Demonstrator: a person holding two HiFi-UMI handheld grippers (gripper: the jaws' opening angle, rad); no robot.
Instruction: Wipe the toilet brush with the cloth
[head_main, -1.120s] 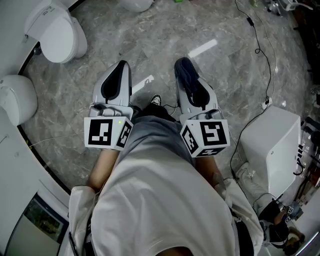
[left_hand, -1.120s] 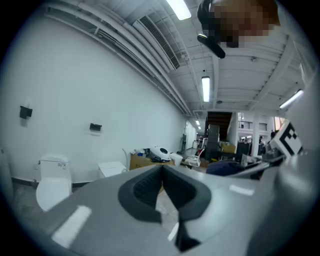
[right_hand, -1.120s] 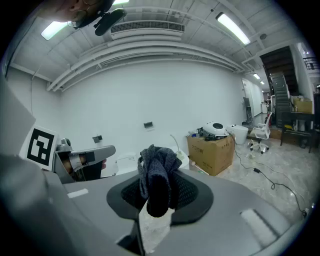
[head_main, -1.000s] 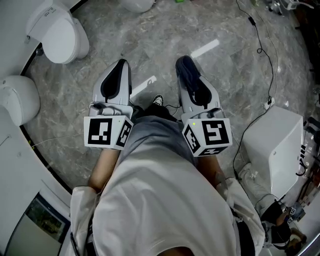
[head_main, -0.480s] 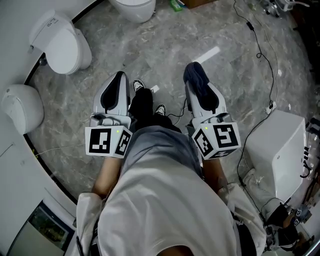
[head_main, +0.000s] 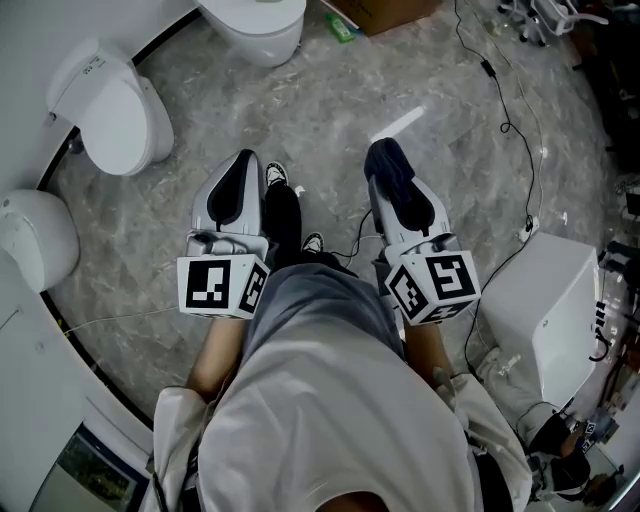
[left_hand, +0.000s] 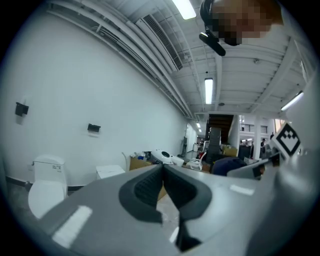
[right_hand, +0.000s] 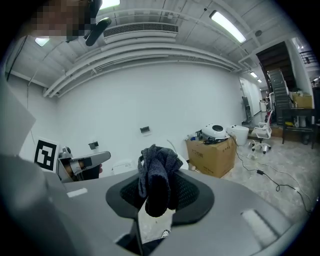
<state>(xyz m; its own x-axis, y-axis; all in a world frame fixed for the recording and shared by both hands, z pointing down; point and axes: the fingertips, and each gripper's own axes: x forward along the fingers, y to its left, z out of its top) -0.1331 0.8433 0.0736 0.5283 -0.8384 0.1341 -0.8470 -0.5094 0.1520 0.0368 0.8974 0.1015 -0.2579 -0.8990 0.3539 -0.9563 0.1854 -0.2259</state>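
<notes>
Dark knit cloth: still clamped in right gripper jaws; left gripper jaws together, empty. Person has stepped forward; toilet brush unseen, wiping not begun.

Head view looks steeply down; gripper views face the box.

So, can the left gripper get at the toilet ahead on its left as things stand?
Probably not yet. The left gripper, jaws together, is held near the person's body, and a stretch of floor separates it from the toilet. Nothing blocks the way; a step closer should do.
</notes>
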